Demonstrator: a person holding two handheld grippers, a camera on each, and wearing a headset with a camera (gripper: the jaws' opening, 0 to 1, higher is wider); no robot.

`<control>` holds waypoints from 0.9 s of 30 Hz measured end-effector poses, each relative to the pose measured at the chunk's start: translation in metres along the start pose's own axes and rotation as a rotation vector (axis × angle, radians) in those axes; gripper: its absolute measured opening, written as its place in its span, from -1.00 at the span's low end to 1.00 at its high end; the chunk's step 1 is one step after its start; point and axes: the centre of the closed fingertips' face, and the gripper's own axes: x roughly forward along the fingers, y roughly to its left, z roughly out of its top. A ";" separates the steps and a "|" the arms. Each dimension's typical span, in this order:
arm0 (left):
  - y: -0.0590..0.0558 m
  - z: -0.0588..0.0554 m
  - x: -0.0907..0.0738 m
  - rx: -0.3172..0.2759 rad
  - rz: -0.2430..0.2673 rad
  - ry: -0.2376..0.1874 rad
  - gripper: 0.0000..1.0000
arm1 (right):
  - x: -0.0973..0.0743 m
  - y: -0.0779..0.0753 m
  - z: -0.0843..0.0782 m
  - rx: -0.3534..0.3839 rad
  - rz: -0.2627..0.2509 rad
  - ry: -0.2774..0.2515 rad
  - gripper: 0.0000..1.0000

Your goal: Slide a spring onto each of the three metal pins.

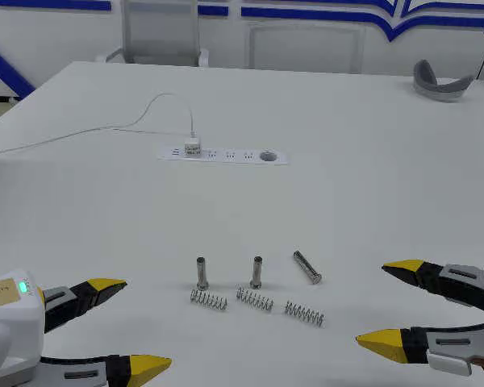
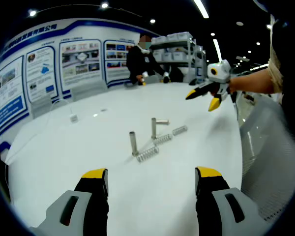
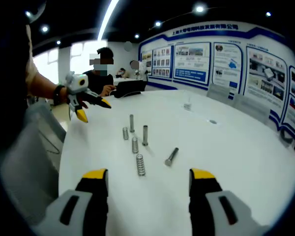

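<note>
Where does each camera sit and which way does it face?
Head view: on the headset, looking forward and down at pins and springs; left hand-held gripper, right hand-held gripper below.
Left gripper view: on the left one, facing right over pins; own jaws, right forearm.
Right gripper view: on the right one, facing left over pins; own jaws, left forearm.
Shared: all three show pins and springs.

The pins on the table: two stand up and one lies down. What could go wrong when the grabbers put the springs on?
The left pin and middle pin stand free, so a bump from the left gripper could tip them. The three springs are small; one might roll or pop from the jaws. The lying pin may roll when touched.
</note>
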 end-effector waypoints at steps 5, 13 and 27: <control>-0.001 0.000 0.000 -0.010 -0.001 -0.004 0.46 | 0.000 -0.001 0.000 0.007 -0.004 0.000 0.36; -0.003 0.001 0.001 -0.007 -0.007 -0.006 0.47 | 0.001 -0.004 0.001 0.027 -0.017 0.000 0.35; -0.006 0.005 0.003 -0.006 -0.010 -0.019 0.46 | 0.002 -0.012 0.006 0.051 -0.049 0.002 0.31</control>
